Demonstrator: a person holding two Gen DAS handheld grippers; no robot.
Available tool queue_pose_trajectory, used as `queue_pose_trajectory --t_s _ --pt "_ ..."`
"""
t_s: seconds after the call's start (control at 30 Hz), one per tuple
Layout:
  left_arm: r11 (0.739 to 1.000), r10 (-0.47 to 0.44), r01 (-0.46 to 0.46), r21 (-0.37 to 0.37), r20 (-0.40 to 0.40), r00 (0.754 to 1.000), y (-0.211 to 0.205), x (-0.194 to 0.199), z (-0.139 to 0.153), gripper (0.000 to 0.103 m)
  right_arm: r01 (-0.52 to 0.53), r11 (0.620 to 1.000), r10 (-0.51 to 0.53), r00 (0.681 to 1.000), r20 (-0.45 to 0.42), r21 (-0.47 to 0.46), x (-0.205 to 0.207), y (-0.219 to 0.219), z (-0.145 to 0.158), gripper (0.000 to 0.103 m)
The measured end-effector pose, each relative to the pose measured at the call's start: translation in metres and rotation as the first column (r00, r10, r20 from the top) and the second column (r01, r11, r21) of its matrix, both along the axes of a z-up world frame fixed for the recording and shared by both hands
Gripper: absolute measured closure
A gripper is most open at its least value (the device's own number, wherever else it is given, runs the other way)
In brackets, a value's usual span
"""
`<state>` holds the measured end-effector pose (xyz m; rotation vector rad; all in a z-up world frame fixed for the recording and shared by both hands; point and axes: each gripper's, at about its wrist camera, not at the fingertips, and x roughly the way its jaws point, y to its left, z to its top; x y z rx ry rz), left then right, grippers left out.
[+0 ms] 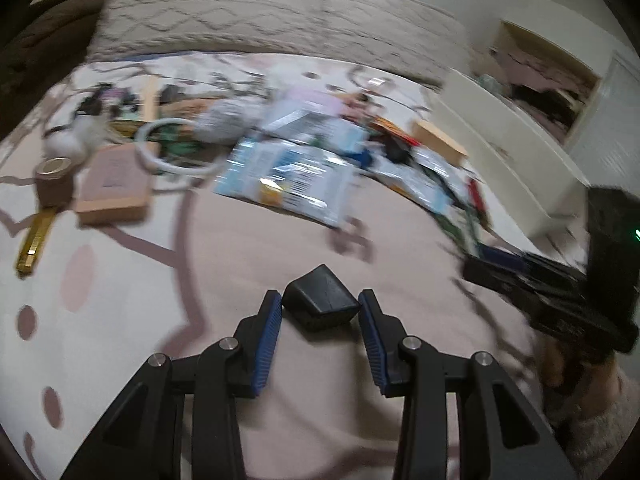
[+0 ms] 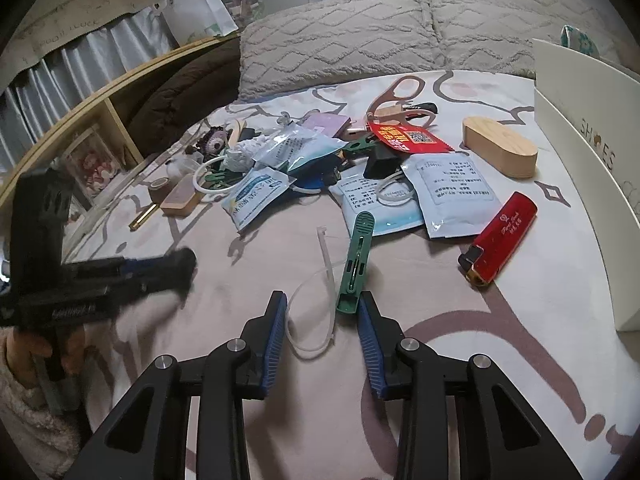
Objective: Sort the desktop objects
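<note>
Between left jaws, black wedge-shaped block

1. This is a bedroom in a home: the work surface is a bed covered with a pink patterned sheet.
2. Two textured pillows lie at its head.
3. A wooden shelf stands beside it, with a curtain behind.
4. A white shoe box sits on the bed.
</note>
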<state>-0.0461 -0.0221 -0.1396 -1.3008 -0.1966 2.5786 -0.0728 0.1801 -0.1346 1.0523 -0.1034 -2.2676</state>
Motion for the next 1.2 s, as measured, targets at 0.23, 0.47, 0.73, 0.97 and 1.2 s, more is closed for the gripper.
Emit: queue_pose_trajectory --t_s 0.23,0.47,0.73,0.97,1.2 --pt "0.996 -0.075 0.075 -0.038 0.009 0.997 0.017 0.007 -0.003 0.063 -0.037 0.999 0.037 0.999 0.018 0.017 0.024 0.000 -0.002 0.067" --pt "0.988 -0.034 0.032 -0.149 -0.009 0.999 0.017 0.009 -0.004 0.049 -0.050 0.998 0.050 0.999 0.019 0.045 0.027 -0.003 -0.003 0.057" --pt "0.980 0.015 -0.016 -0.201 -0.008 1.000 0.010 0.006 -0.008 0.030 -0.063 0.992 0.066 0.997 -0.025 0.106 0.035 -0.013 -0.001 0.032" --pt "0.965 0.058 -0.059 -0.255 -0.011 0.998 0.002 0.008 -0.006 0.021 -0.025 0.992 0.029 0.999 -0.029 0.120 0.033 -0.007 0.001 0.032" --pt "0.966 0.098 -0.097 -0.238 -0.011 0.995 -0.015 0.006 -0.005 0.012 0.043 0.980 -0.034 0.998 -0.050 0.193 0.030 -0.001 0.002 0.032"
